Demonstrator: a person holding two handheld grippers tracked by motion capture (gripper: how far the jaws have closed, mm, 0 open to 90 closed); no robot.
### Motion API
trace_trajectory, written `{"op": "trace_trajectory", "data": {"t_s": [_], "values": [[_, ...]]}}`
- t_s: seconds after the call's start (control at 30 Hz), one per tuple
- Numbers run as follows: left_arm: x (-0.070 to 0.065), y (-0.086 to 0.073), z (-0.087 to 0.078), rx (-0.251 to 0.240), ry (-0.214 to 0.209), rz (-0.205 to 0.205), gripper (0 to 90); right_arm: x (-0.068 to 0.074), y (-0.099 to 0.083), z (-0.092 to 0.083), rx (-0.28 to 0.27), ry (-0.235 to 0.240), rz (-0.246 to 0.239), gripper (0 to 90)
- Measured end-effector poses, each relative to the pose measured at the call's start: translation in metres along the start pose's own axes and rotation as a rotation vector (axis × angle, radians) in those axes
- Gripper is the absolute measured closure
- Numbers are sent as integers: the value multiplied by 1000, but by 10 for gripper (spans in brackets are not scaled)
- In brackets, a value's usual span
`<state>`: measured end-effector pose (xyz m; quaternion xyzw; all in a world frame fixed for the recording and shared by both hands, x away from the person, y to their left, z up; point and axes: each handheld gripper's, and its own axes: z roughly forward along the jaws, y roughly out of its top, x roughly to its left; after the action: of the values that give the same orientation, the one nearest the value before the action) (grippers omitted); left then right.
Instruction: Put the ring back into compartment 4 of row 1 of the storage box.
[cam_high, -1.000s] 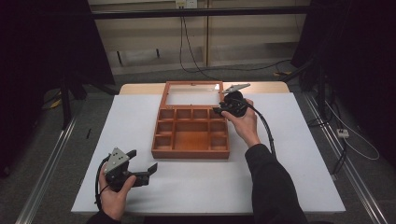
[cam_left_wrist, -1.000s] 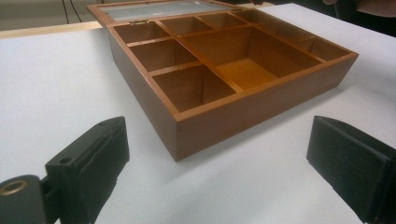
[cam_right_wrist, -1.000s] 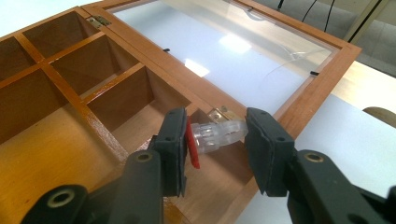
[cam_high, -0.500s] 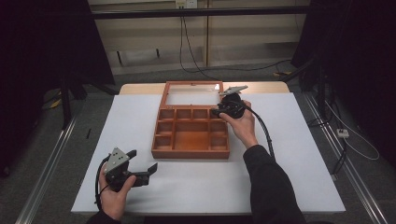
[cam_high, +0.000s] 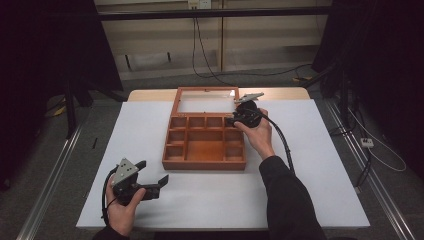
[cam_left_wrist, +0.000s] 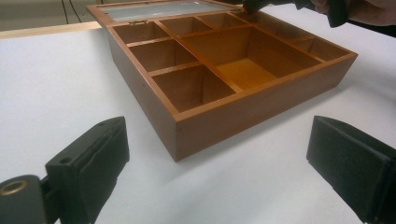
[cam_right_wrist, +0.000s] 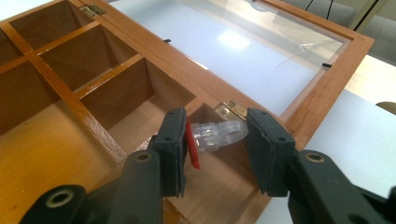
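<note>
Here the right claw (cam_right_wrist: 215, 140) is clamped on a small clear plastic piece with a red end (cam_right_wrist: 212, 136), held crosswise between its black pads just above the far right corner compartment of the orange-brown wooden divided box (cam_high: 204, 142). The box sits mid-table on the white table (cam_high: 310, 165), its glass-paned wooden lid (cam_right_wrist: 252, 51) lying open and flat behind it, joined by small brass hinges (cam_right_wrist: 232, 108).

The grip looks slight: the clear end seems to meet the right pad only at its tip, so a small twist of the hand could let the piece pivot or pop out sideways. If it drops from here, it would likely fall into the corner cell, but it might bounce onto the hinge rail or the glass. The pads also sit near the divider and the back wall; lowering without centring could knock a pad against the wood and shift the box.

The left claw (cam_high: 150, 180) rests wide apart and empty near the table's front edge, well away from the box, so nothing steadies the box should it be bumped.
</note>
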<state>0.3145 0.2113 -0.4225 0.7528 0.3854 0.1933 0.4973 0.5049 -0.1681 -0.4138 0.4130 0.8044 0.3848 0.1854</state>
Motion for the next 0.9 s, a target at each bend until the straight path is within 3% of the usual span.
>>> {"op": "trace_trajectory", "data": {"t_s": [0.37,0.53,0.9], "values": [[0,0,0,9,0,7,58,-1,1,0,12,-6,-3,593],[0,0,0,3,0,4,58,0,-2,3,30,-4,-4,548],[0,0,0,5,1,6,58,1,0,0,23,-5,35,268]]}}
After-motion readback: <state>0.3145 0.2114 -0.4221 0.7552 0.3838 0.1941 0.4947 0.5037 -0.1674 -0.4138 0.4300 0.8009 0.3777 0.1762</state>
